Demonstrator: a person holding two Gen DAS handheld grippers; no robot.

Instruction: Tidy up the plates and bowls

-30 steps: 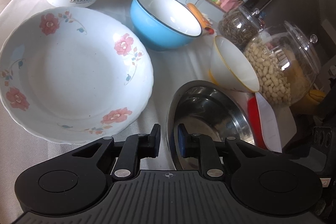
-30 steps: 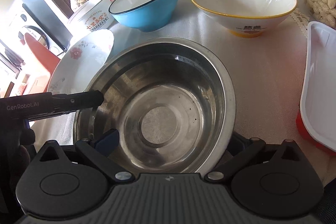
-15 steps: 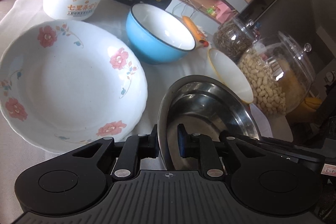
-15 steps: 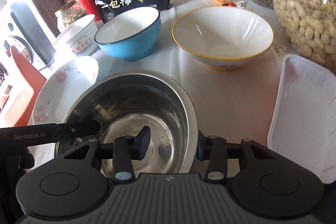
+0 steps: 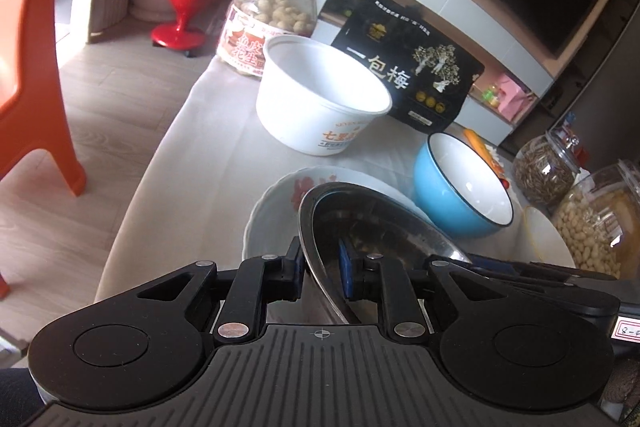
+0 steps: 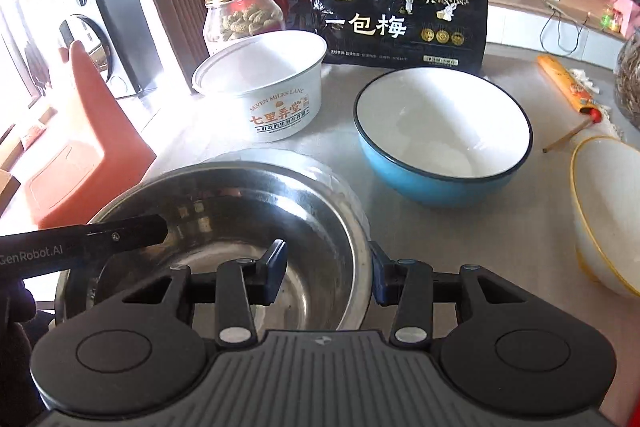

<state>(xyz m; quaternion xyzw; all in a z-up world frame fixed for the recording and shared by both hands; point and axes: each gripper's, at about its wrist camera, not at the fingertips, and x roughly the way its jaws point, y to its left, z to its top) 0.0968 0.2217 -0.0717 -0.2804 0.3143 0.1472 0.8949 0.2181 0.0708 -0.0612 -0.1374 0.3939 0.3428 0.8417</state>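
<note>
My left gripper (image 5: 320, 269) is shut on the near-left rim of the steel bowl (image 5: 372, 227), which hangs tilted over the flowered plate (image 5: 276, 207). My right gripper (image 6: 328, 273) straddles the bowl's right rim (image 6: 360, 227), one finger inside and one outside, with a gap at the rim. The steel bowl (image 6: 224, 227) covers most of the plate, whose far edge (image 6: 280, 153) shows behind it. A blue bowl (image 6: 444, 135), a white paper tub (image 6: 268, 87) and a yellow-rimmed white bowl (image 6: 604, 211) stand on the table.
A black snack bag (image 6: 400, 15), a peanut jar (image 6: 240, 15) and seed and peanut jars (image 5: 540, 175) line the back. An orange stool (image 5: 28, 67) stands left of the table edge. An orange packet (image 6: 564, 83) lies at the right.
Both grippers took the steel bowl by its rims, lifted it and carried it left over the flowered plate. Both cameras rose and tilted up.
</note>
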